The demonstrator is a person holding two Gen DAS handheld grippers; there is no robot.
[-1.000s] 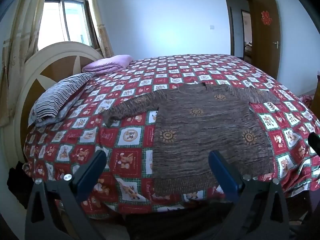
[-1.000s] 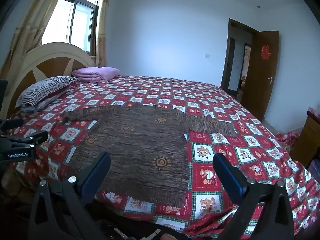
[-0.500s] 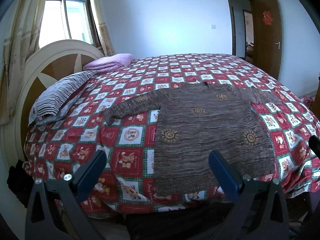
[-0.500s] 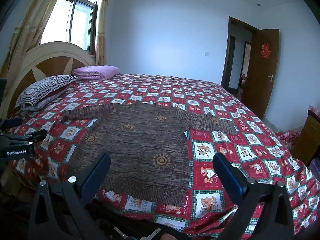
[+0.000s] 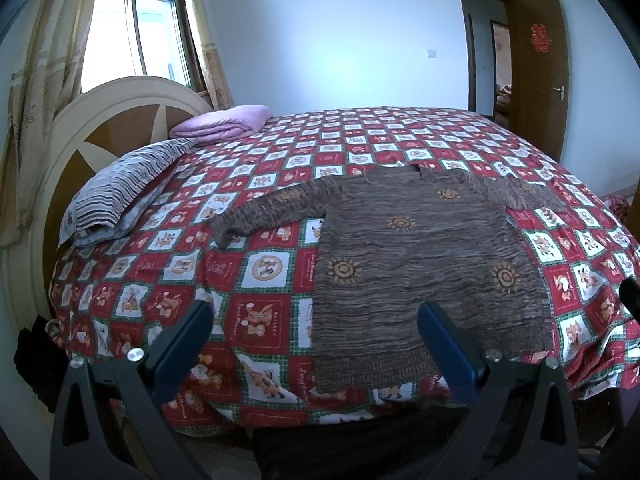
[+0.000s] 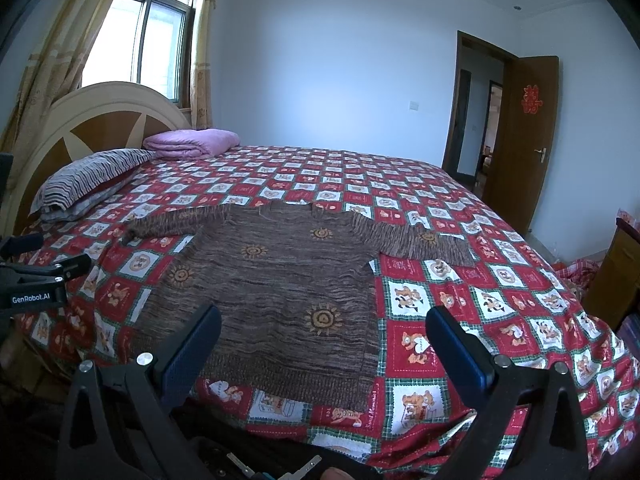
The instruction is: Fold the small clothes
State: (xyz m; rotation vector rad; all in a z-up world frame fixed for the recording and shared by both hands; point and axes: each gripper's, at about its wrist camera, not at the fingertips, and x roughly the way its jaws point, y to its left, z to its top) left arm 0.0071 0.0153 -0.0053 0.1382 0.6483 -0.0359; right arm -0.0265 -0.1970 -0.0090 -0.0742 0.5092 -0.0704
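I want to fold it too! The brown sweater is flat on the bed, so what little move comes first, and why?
Probably reach the left gripper toward the sweater's left sleeve. Both grippers are open and empty, short of the bed, and the sweater lies spread flat, sleeves out.

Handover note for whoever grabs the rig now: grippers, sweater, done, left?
Left gripper: jaws wide open, empty, held off the near edge of the bed.
Right gripper: jaws wide open, empty, same standoff.
Brown sweater: spread flat near the bed's front edge, both sleeves stretched out sideways, hem toward the grippers, neck away.
Done: sweater laid out; no fold made.
Left: everything. Probably start by bringing the sleeves in over the body, then fold it hem to neck.
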